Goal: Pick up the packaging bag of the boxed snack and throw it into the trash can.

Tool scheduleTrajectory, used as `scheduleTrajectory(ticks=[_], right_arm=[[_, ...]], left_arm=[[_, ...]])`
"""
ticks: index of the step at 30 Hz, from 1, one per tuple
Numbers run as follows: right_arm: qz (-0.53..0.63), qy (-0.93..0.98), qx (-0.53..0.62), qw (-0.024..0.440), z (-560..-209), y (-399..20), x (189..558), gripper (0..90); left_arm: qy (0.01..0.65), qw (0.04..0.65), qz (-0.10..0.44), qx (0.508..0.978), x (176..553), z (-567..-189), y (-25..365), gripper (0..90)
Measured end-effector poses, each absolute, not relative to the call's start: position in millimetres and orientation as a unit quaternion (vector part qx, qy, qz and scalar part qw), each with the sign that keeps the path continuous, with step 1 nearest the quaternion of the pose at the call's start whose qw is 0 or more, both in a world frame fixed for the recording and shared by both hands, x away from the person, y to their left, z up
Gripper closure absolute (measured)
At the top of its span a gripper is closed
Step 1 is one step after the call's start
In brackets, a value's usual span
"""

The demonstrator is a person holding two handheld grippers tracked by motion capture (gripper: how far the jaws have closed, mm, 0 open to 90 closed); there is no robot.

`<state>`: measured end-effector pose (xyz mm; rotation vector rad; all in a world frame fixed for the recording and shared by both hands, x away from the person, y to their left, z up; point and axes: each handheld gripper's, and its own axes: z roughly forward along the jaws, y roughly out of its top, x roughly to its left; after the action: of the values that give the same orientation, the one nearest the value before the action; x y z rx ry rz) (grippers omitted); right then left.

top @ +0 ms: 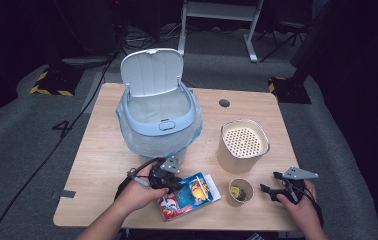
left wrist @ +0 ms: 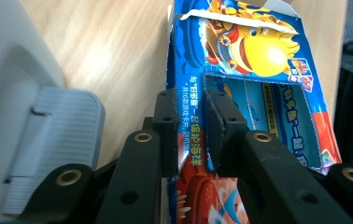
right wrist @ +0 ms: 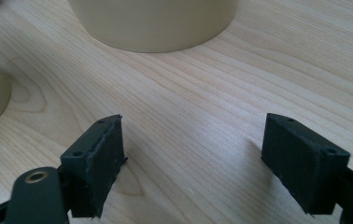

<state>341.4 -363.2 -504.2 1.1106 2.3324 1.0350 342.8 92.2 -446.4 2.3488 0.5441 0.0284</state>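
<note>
Carton pinched on the left, right jaws spread

Bin stands at upper centre-left of the high view, pale blue, its lid tipped up and a plastic liner hanging over its rim. Below it, lower centre-left, my left gripper has its jaws pinching the edge of the flattened blue carton lying on the table; my own left view shows the carton running up between them. Right of it stands a small paper cup, with the tall beige canister just above it. At lower right, my right gripper sits with jaws spread apart above bare wood.
</note>
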Motion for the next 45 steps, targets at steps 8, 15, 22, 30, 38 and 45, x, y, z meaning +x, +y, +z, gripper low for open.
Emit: scheduleTrajectory(ticks=[8,15,22,30,38,45], right_arm=[[0.366,0.825,0.393,0.178,-504.2,-363.2,341.4,21.5],[0.366,0.825,0.393,0.178,-504.2,-363.2,341.4,21.5],[0.366,0.825,0.393,0.178,-504.2,-363.2,341.5,21.4],[0.366,0.825,0.393,0.178,-504.2,-363.2,341.4,21.4],[0.366,0.825,0.393,0.178,-504.2,-363.3,341.4,21.4],[0.366,0.824,0.393,0.178,-504.2,-363.2,341.5,21.4]], left_arm=[[0.207,0.439,0.038,0.874,335.4,-419.6,106.6,75.5],[0.205,0.509,0.064,0.834,333.3,-394.3,122.5,75.6],[0.195,0.553,0.082,0.806,332.7,-377.1,131.8,75.6],[0.185,0.584,0.090,0.785,332.9,-360.5,134.5,75.6],[0.174,0.615,0.101,0.763,334.0,-333.4,140.9,75.6],[0.182,0.645,0.125,0.732,335.5,-314.5,148.0,75.6]])
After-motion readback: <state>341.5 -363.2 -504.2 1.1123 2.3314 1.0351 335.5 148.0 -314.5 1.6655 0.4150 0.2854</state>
